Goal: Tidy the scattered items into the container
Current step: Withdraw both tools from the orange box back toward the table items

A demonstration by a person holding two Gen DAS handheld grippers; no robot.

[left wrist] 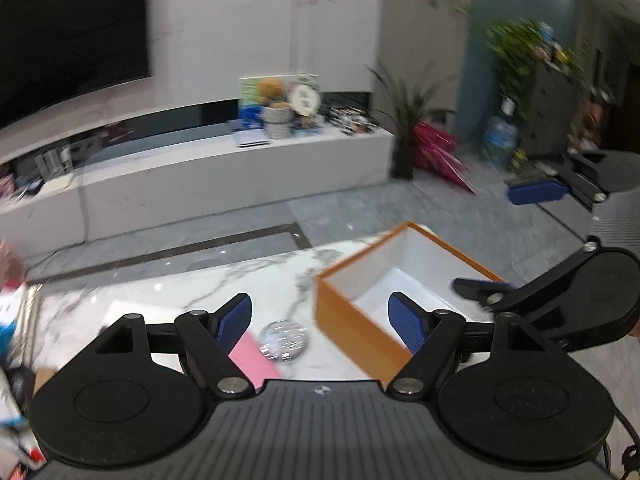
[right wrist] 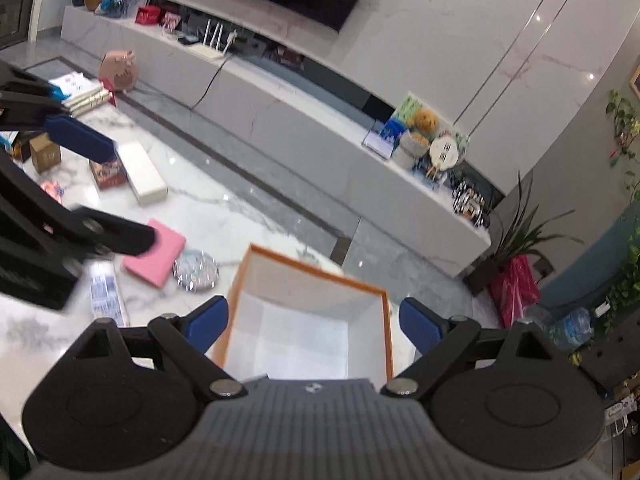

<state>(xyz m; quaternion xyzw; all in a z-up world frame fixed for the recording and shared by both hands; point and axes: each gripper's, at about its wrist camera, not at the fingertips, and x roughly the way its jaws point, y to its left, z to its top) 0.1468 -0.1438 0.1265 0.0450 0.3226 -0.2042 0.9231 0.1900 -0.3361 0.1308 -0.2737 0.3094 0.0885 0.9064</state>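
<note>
An open orange box [left wrist: 352, 322] with a white inside stands on the marble table [left wrist: 248, 280]. My left gripper [left wrist: 320, 320] hovers open and empty over the box's left wall. Just left of the box lie a glittery round disc [left wrist: 284, 340] and a pink pad [left wrist: 256, 360]. My right gripper [left wrist: 508, 240] is open at the right, above the box. From the right wrist, the right gripper [right wrist: 314, 324] spreads open over the box [right wrist: 308, 286], holding nothing. The disc [right wrist: 196, 270], pink pad [right wrist: 156, 256] and a printed packet [right wrist: 106, 296] lie to its left. The left gripper [right wrist: 128, 194] hangs above them.
Farther left on the table are a long white box [right wrist: 142, 172], a red box [right wrist: 106, 172], a small brown box [right wrist: 46, 154] and stacked books [right wrist: 80, 92]. Beyond the table edge is grey floor, then a low white TV bench [right wrist: 288, 120]. Potted plants [left wrist: 404, 120] stand at the right.
</note>
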